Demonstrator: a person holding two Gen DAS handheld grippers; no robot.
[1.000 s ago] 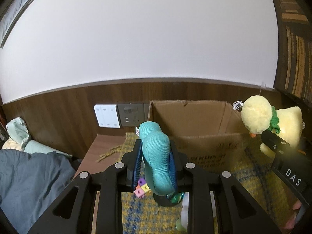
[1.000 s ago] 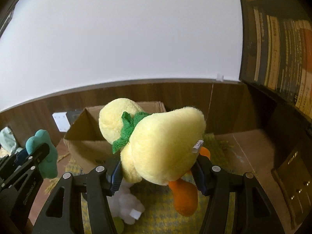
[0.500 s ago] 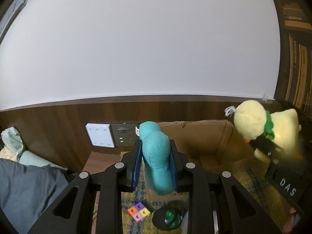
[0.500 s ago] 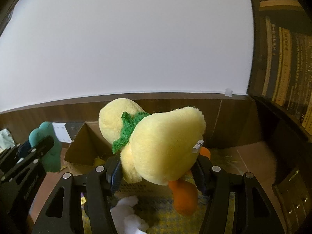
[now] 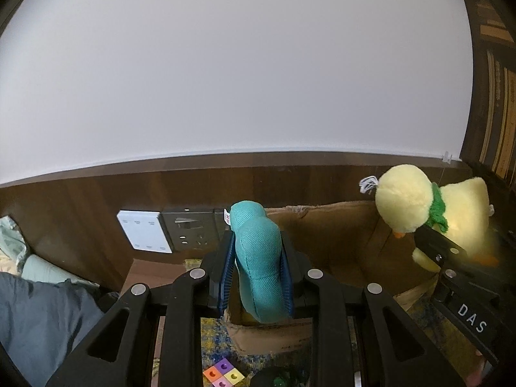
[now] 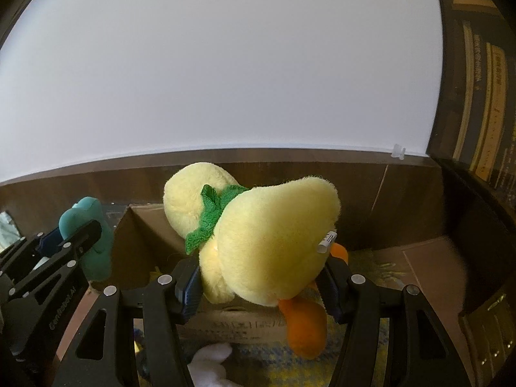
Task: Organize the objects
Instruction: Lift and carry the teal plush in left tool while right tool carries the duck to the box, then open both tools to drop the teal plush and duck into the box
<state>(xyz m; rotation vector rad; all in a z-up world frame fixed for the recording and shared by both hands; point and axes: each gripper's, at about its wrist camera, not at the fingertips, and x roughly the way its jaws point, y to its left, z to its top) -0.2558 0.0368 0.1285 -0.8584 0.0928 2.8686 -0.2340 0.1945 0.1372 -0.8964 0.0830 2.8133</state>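
My left gripper is shut on a teal plush toy and holds it in the air over the near left corner of an open cardboard box. My right gripper is shut on a yellow plush duck with a green scarf and orange feet, held above the box. The duck shows at the right of the left wrist view; the teal toy shows at the left of the right wrist view.
The box stands on a yellow-blue patterned mat against a wood-panelled wall with a white switch plate and a dark socket. Coloured cubes and a white plush lie before the box. Bedding is left; a bookshelf is right.
Both grippers have risen and moved forward toward the box with their toys still held. The box now sits lower and closer in both views.
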